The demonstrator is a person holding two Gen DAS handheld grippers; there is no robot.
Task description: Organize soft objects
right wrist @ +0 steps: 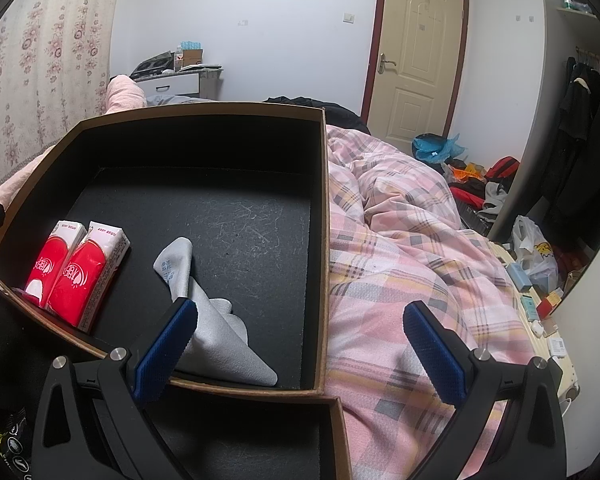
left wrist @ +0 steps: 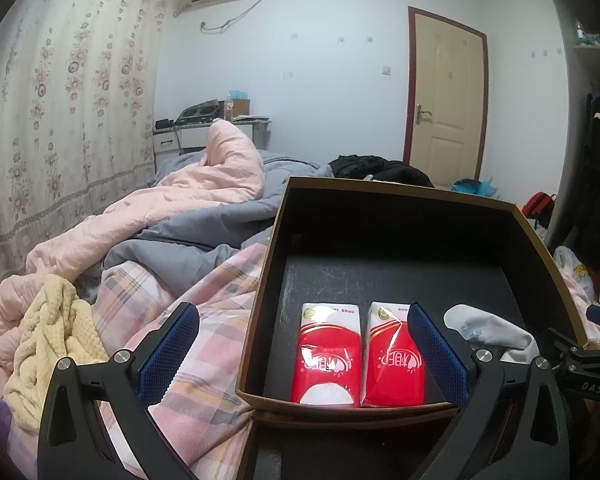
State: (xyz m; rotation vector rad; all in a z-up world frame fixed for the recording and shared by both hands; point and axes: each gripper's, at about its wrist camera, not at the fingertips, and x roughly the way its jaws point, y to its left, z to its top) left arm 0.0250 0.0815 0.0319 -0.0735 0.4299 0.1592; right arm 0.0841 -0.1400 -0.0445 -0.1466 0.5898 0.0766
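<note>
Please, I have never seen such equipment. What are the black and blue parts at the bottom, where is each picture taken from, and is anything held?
They are two hand-held grasping tools, each with a camera looking along its blue-padded fingers. One picture is from the left tool, one from the right tool. Both are open and hold nothing. On the bed's pink checked quilt stands a black-lined cardboard box with two red tissue packs and a grey-white sock. A crumpled yellow towel lies outside.

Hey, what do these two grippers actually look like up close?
Both match: the left gripper and right gripper have black angular arms with round silver screws, and fingers faced with blue cross-hatched pads. No cables or sleeves show.
</note>
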